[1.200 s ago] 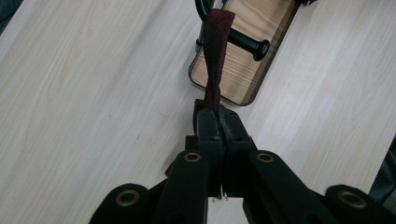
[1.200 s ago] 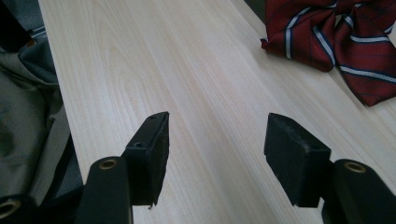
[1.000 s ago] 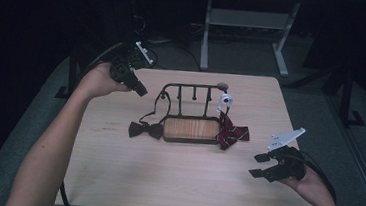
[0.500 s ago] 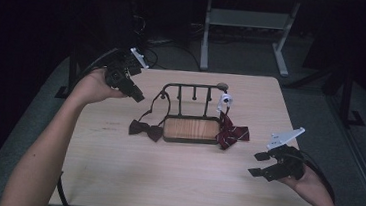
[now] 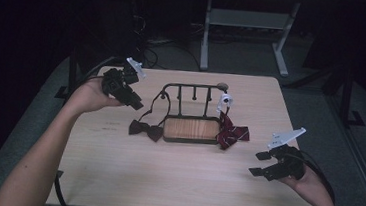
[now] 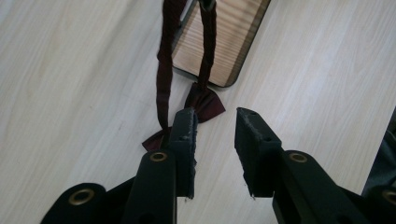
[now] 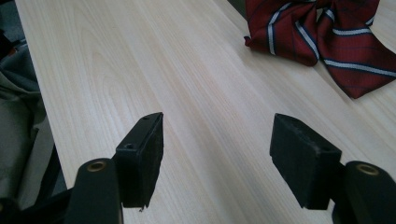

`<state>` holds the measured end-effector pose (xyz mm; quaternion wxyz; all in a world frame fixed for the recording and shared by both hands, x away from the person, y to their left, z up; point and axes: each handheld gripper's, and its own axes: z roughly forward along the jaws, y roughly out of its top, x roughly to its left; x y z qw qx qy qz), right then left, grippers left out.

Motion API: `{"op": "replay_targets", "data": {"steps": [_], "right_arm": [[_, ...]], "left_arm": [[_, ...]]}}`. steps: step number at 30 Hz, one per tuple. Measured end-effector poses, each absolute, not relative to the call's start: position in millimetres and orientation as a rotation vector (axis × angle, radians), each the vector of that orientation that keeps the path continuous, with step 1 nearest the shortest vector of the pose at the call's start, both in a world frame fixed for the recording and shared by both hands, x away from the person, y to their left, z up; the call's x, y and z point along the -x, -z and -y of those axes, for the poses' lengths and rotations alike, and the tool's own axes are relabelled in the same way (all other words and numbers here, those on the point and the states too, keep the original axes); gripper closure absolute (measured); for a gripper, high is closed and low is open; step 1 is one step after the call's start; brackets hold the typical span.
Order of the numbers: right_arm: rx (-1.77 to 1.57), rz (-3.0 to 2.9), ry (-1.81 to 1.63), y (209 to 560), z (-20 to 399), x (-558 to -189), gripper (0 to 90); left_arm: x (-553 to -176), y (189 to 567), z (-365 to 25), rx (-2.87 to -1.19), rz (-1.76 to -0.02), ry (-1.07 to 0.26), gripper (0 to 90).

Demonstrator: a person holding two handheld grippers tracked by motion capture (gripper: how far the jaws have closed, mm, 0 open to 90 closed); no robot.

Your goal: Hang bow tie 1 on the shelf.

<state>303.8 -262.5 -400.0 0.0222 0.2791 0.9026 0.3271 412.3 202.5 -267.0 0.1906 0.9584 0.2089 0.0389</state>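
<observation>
A dim room with a metal desk frame in the background lay behind the pale wood-grain surface (image 5: 174,182), near the middle of which stood a small black wire rack (image 5: 192,91) on a wooden base. A dark maroon bow tie (image 5: 146,129) lay just off the rack's left end, its narrow strap looped up over the rail; a red striped bow tie (image 5: 232,132) lay crumpled at the right end. The left gripper (image 5: 133,100), toward the far-left corner, had just been opening its jaws; they stood partly apart with nothing between them, the strap hanging just beside one pad. The right gripper (image 5: 260,163), near the right edge, was open wide and empty. The strap looked soft, matte and limp, the striped fabric smoother with a slight sheen. To finish the release well, the left gripper should probably back away without snagging the hanging strap.
</observation>
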Motion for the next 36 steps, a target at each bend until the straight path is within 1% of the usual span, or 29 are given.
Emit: {"op": "replay_targets", "data": {"steps": [4,15,23,31,33,36], "right_arm": [[-0.884,-2.798,-1.011,400.8,262.7,-304.3,34.6],[-0.895,-2.795,-1.015,402.9,263.1,-305.0,33.4],[-0.912,-2.794,-1.013,403.4,264.8,-304.1,33.2],[-0.918,-2.790,-1.008,403.8,267.1,-303.5,32.7],[-0.908,-2.791,-1.006,404.8,266.6,-303.8,32.5],[-0.917,-2.794,-0.997,405.6,266.2,-303.6,32.1]], "left_arm": [[-406.9,270.6,-203.3,-2.705,-0.567,-0.105,67.6],[-395.2,279.2,-205.3,-2.701,-0.554,-0.117,59.2],[-389.7,287.1,-206.2,-2.704,-0.546,-0.121,56.1],[-380.7,297.5,-206.1,-2.703,-0.543,-0.110,48.5],[-378.3,299.3,-205.5,-2.702,-0.536,-0.102,47.9],[-375.2,301.6,-204.7,-2.695,-0.535,-0.111,44.2]]}}
